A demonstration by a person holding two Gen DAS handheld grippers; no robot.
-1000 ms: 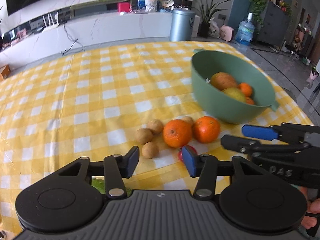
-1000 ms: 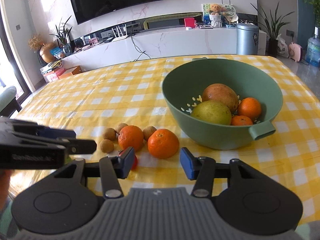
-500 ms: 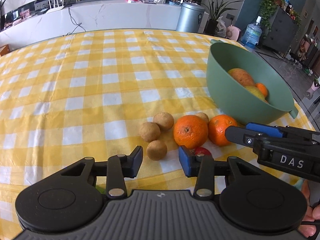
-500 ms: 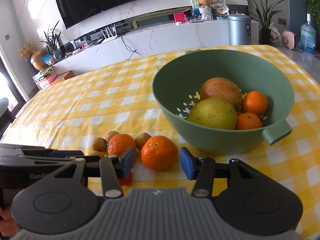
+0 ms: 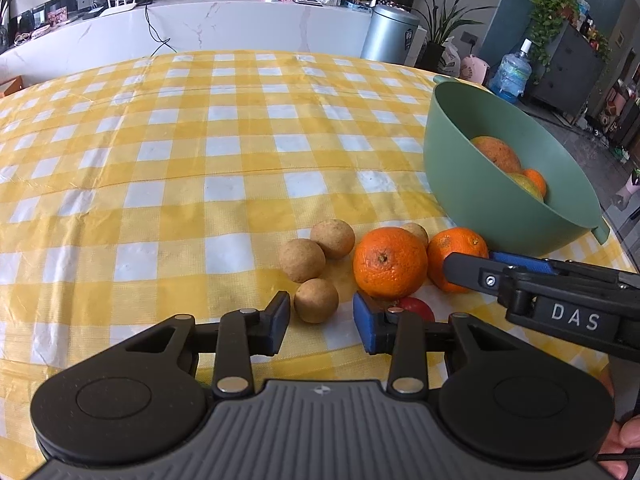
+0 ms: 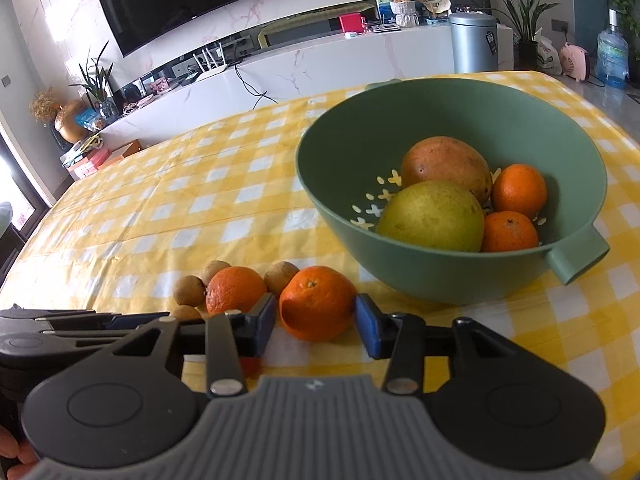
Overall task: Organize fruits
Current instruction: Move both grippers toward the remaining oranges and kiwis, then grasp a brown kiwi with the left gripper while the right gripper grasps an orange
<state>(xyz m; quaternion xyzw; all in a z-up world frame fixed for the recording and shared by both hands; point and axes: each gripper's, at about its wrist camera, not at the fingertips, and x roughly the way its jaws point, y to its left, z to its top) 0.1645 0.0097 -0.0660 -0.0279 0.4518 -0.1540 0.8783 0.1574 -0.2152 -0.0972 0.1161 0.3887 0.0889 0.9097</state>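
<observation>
On the left wrist view, I see my left gripper (image 5: 321, 328) low over the yellow checked tablecloth (image 5: 160, 200), its jaws closing with a small brown fruit (image 5: 316, 300) in the gap; the pads do not yet press on it. Two more brown fruits (image 5: 302, 260) lie just beyond, beside a large orange (image 5: 390, 263). A red fruit (image 5: 418, 307) peeks out behind the right pad. My right gripper (image 5: 476, 266) reaches in from the right toward a second orange (image 5: 452, 248). The green bowl (image 5: 480, 200) stands further right, holding fruit.

On the right wrist view, the fingers are parted around that second orange, a pad just beside each flank; I cannot tell whether they touch. The bowl holds a mango (image 6: 446, 164), a pear (image 6: 432, 216) and two small oranges (image 6: 518, 190).
</observation>
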